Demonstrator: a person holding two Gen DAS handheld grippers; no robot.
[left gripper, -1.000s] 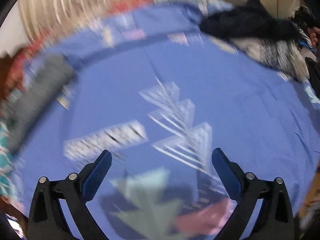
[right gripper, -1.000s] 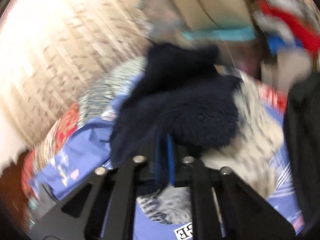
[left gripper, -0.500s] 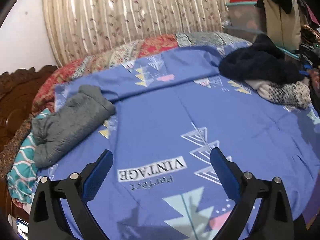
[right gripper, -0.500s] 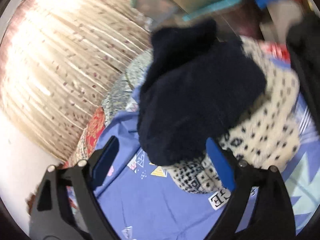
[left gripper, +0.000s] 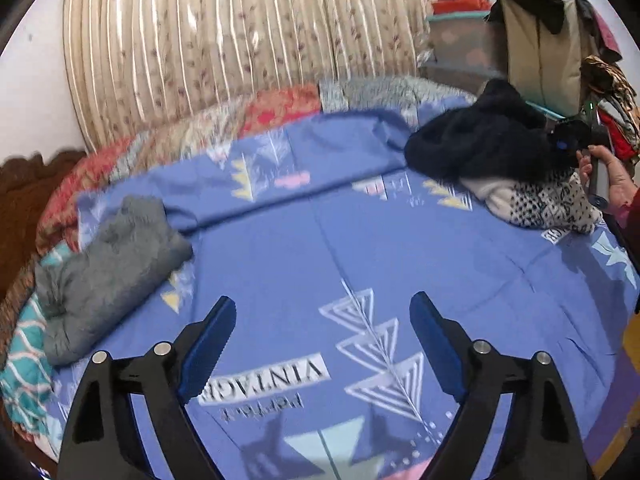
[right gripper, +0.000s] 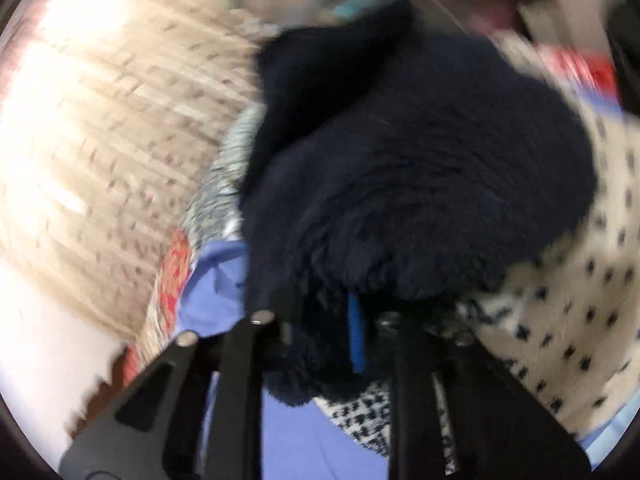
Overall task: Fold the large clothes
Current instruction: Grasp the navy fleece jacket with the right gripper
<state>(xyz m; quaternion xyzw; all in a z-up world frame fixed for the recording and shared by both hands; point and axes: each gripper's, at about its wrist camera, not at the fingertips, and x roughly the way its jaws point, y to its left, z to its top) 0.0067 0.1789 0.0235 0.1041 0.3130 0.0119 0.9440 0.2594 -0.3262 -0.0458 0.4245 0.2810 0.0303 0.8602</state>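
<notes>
The left gripper (left gripper: 322, 320) is held wide apart and empty above the blue printed bedsheet (left gripper: 288, 248). The right gripper (right gripper: 344, 320) is clamped on the fuzzy navy fleece garment (right gripper: 420, 168), which is piled on a white black-spotted sweater (right gripper: 580, 312) at the bed's far right.

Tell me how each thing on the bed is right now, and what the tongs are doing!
Left tongs: open, empty, over the blue bedsheet.
Right tongs: shut on the navy fleece.
Navy fleece: bunched up, unfolded, lying on the spotted white garment.
Spotted white garment: crumpled under the fleece.
Grey garment: folded, resting at the sheet's left edge.
Blue bedsheet: spread flat.
</notes>
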